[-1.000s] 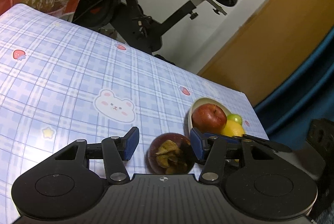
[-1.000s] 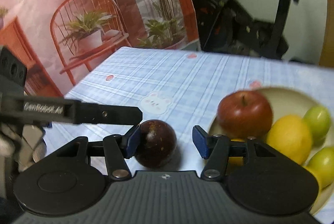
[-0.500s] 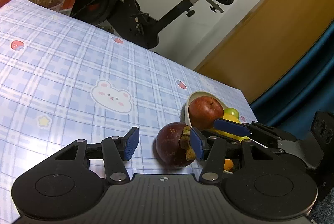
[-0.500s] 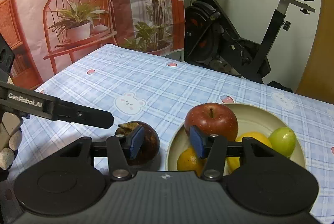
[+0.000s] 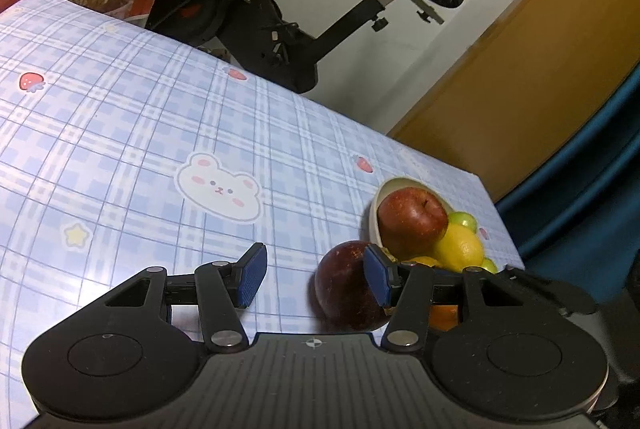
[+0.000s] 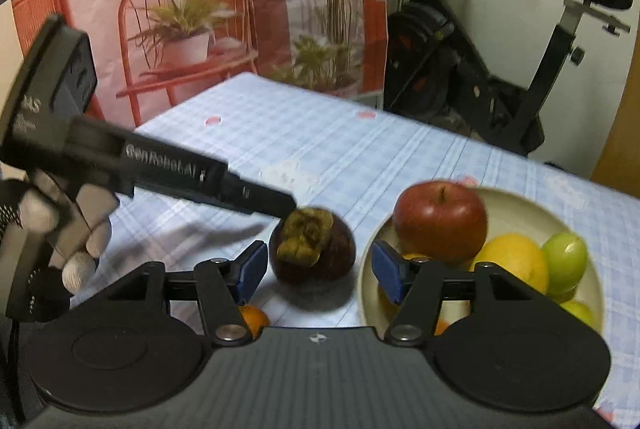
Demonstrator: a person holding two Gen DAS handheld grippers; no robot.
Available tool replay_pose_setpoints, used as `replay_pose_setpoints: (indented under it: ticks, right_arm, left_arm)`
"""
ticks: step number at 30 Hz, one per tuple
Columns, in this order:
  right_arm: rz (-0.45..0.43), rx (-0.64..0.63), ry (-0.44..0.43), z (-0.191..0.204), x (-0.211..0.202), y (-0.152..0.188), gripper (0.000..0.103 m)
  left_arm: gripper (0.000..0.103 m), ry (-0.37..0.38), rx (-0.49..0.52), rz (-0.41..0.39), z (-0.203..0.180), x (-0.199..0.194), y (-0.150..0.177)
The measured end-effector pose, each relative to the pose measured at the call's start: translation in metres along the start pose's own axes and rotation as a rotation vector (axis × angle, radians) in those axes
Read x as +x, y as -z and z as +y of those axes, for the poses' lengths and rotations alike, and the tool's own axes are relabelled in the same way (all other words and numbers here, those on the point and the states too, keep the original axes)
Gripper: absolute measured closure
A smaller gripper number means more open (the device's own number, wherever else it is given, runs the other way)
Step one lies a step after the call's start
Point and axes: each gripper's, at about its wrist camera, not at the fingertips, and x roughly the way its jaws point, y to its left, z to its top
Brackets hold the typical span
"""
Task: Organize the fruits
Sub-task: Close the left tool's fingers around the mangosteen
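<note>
A dark purple mangosteen [image 6: 312,249] with a brown calyx on top rests on the checked tablecloth, just left of a cream bowl [image 6: 520,213]. My right gripper [image 6: 319,273] has it between its blue pads; the jaws are opening and neither pad presses on it. In the left wrist view the mangosteen [image 5: 346,289] lies against the right pad of my left gripper [image 5: 314,277], which is open with its left pad far off. The bowl [image 5: 376,205] holds a red apple [image 6: 440,221], a lemon [image 6: 516,261] and green fruits [image 6: 564,257].
A gloved hand [image 6: 60,229] holds the left gripper, whose finger [image 6: 256,195] reaches to the mangosteen's top. A small orange fruit [image 6: 252,317] lies under my right gripper's left finger. An exercise bike [image 5: 280,29] stands past the table's far edge.
The mangosteen has rolled, so its calyx now faces up, and it sits nearer the bowl. The right jaws narrowed, then widened again. The left gripper's jaws kept their width.
</note>
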Motion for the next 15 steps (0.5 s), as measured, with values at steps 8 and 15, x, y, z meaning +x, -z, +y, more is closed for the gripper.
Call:
replay_pose_setpoints:
  ticks: [8,15]
  right_arm:
    - [0.028,-0.044,0.002,0.014,0.022,-0.002,0.042]
    - [0.031,-0.047,-0.004,0.014,0.04,-0.003,0.04]
  left_arm:
    - [0.034,0.095,0.021,-0.014,-0.002,-0.015,-0.004]
    - [0.034,0.088,0.136,0.036,-0.012,-0.009,0.004]
